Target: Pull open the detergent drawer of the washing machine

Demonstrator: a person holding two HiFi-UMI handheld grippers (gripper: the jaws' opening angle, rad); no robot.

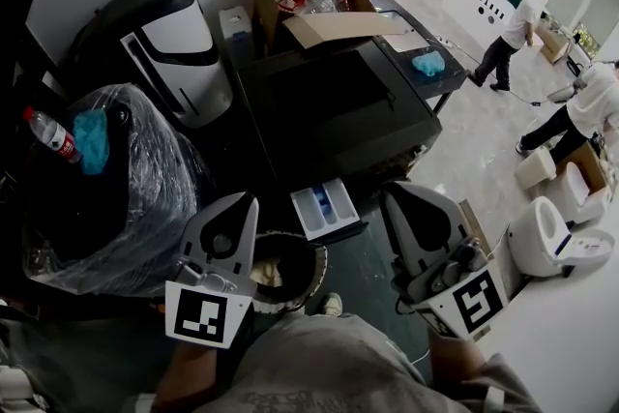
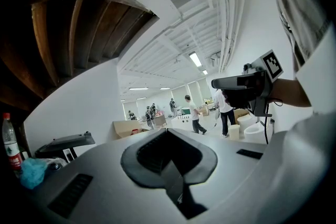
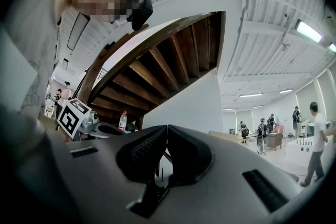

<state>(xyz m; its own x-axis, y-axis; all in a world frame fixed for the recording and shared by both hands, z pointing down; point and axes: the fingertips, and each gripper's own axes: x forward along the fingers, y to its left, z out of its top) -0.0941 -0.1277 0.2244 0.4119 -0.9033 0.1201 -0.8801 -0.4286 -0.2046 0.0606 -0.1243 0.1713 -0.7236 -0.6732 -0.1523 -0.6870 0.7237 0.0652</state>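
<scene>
Head view: the white plastic detergent drawer with a blue insert point(image 1: 324, 208) stands well out of the front of the dark, box-shaped washing machine point(image 1: 329, 111). Its compartments are open to the camera, so the pull looks done. The left gripper point(image 1: 242, 205) and the right gripper point(image 1: 399, 195) hang on either side of the drawer, near it but apart from it, close to the person's body.

Left gripper view: the fingers point(image 2: 147, 157) lie together with nothing between them. They look out level across the room, not at the machine, and the right gripper shows off to the right, touching nothing.

Right gripper view: its fingers point(image 3: 139, 152) are pressed together too and are empty, aimed out beneath a brown wooden staircase point(image 3: 157, 60).

The risk, as I judge it, is that the drawer juts into the space between both tools and the person's legs. A careless swing of either gripper, or a step forward, could knock it askew or slam it back in, and a further tug might drag it right off its runners
</scene>
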